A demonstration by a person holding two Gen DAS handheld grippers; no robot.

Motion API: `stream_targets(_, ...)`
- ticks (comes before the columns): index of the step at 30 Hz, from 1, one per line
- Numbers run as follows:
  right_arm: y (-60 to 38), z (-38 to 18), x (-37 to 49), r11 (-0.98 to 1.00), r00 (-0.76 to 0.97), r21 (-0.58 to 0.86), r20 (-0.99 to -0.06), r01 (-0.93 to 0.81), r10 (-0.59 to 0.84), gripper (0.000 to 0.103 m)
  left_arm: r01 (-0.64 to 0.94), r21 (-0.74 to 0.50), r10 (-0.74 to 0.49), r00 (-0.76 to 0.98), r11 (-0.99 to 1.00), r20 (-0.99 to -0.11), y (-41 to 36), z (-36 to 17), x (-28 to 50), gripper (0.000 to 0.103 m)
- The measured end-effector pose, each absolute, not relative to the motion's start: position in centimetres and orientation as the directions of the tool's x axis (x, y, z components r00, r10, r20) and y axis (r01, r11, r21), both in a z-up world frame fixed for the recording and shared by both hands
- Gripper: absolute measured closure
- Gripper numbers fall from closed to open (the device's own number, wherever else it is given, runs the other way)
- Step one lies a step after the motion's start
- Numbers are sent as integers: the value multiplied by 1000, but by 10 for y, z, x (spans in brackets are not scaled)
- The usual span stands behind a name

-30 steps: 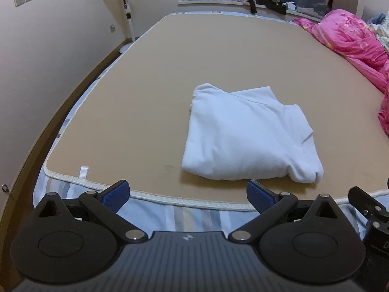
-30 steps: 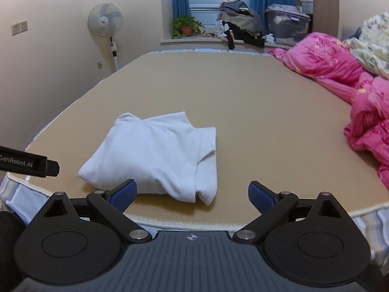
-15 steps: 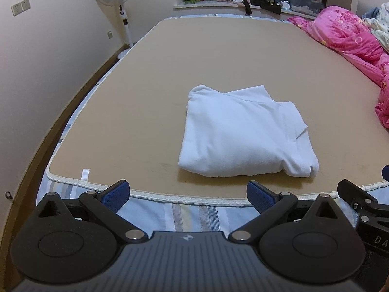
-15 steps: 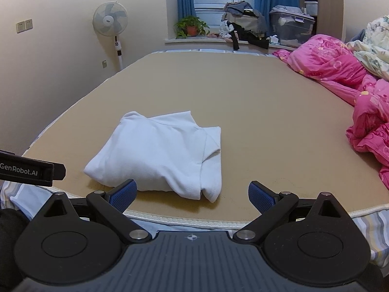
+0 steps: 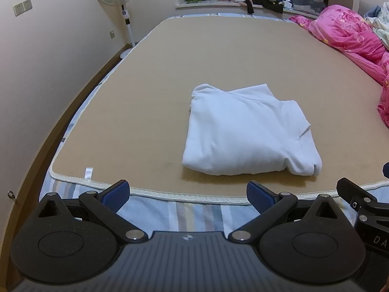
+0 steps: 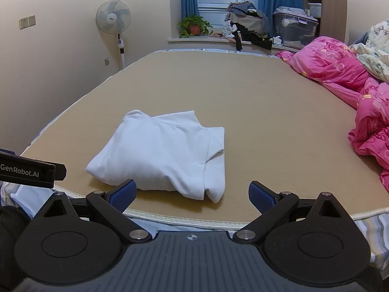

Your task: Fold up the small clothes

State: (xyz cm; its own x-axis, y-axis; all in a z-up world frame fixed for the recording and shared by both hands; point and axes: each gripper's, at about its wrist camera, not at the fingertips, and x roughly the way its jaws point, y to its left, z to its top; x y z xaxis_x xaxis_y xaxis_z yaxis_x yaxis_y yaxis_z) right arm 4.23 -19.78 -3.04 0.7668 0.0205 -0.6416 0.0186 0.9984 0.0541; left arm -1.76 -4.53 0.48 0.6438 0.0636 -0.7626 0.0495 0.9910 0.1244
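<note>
Cloth comes first: a small white knit garment (image 5: pixel 248 131), already folded into a compact, puffy rectangle, lies on the tan bed mat (image 5: pixel 145 112) close to the mat's near, cream-piped edge, with its doubled-over end toward the right corner of that edge. Compared with a second ago the garment keeps the same shape and spot, while both cameras have drawn back and risen a little, so the bundle sits slightly farther from the fingers; that reads as the fold being finished and the tools retreating. The left gripper (image 5: pixel 187 194) hovers over the striped sheet just short of the mat's near edge, its blue-padded fingers spread wide with nothing between them. The right gripper (image 6: pixel 192 194) hangs likewise at the mat's near edge, jaws wide apart and empty, its left pad just in front of the garment without visibly touching it. Farther off, a crumpled pink quilt (image 6: pixel 359 97) lies along the mat's right side, well apart from the garment, and a white pedestal fan (image 6: pixel 114 26) stands beyond its far left corner.
</note>
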Motion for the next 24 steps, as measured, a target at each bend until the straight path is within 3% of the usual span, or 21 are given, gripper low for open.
stream_targets(24,-196,-28,44,998,773,57,-634,3,34,4,50,162,91,652,985,-753,-51,6,-20,1)
